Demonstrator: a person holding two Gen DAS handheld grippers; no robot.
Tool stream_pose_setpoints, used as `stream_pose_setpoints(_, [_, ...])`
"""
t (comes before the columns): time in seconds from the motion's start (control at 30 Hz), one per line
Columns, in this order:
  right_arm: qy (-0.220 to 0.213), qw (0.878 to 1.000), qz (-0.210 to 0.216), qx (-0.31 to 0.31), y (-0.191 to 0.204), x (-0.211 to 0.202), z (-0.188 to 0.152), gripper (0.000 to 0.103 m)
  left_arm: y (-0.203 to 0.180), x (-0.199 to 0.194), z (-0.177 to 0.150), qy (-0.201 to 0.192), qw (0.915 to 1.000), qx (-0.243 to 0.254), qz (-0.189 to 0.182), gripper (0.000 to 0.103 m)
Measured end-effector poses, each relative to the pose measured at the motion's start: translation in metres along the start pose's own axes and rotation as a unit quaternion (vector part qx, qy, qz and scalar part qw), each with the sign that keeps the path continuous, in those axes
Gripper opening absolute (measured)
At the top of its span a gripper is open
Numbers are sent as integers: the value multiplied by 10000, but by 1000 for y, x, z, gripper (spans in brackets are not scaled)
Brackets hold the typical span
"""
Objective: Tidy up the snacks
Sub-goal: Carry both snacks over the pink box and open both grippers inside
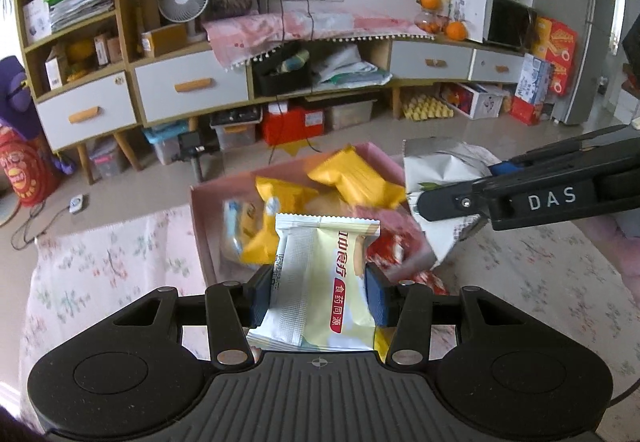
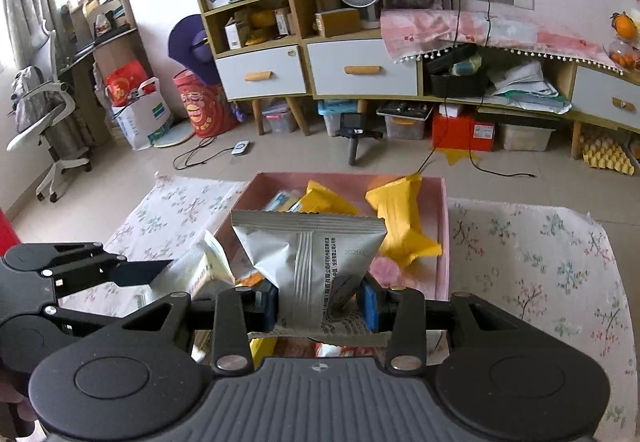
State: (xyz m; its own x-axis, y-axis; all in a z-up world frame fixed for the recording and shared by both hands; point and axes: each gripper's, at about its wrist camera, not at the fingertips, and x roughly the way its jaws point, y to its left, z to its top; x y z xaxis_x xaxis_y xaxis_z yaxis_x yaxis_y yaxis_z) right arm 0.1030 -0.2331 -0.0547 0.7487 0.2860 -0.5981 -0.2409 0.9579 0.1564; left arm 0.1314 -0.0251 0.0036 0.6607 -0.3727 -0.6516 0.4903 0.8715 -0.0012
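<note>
My left gripper [image 1: 318, 292] is shut on a white and cream snack packet [image 1: 320, 274] with red lettering, held above the near end of a pink box [image 1: 200, 218]. Its side shows at the left of the right wrist view as the left gripper [image 2: 160, 268] with that cream packet [image 2: 208, 266]. My right gripper [image 2: 318, 306] is shut on a silver snack packet [image 2: 316, 262], also over the pink box [image 2: 444, 226]. In the left wrist view the right gripper [image 1: 432, 206] comes in from the right with the silver packet [image 1: 440, 170]. Several yellow packets [image 1: 352, 182] [image 2: 400, 218] lie in the box.
The box rests on a floral cloth [image 1: 100, 266] [image 2: 540, 262] on a low surface. Beyond lies tiled floor with a cable and a small tripod [image 2: 352, 138]. A long cabinet [image 1: 192, 86] with drawers, storage bins beneath it, and a fridge [image 1: 584, 22] stand behind.
</note>
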Motion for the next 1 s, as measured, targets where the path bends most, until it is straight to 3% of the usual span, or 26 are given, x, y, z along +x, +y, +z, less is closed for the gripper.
stream_pose_setpoints(0.27, [-205, 9993, -13, 326, -14, 22, 18, 21, 14, 29, 2, 4, 9999, 59, 128, 45])
stream_pose_setpoints(0.67, [-35, 9997, -114, 213, -11, 59, 19, 21, 25, 65, 1, 272, 9996, 92, 36, 45])
stream_pose_setpoints(1.0, [202, 9990, -289, 287, -22, 89, 11, 21, 26, 96, -3, 503, 9984, 75, 239, 46])
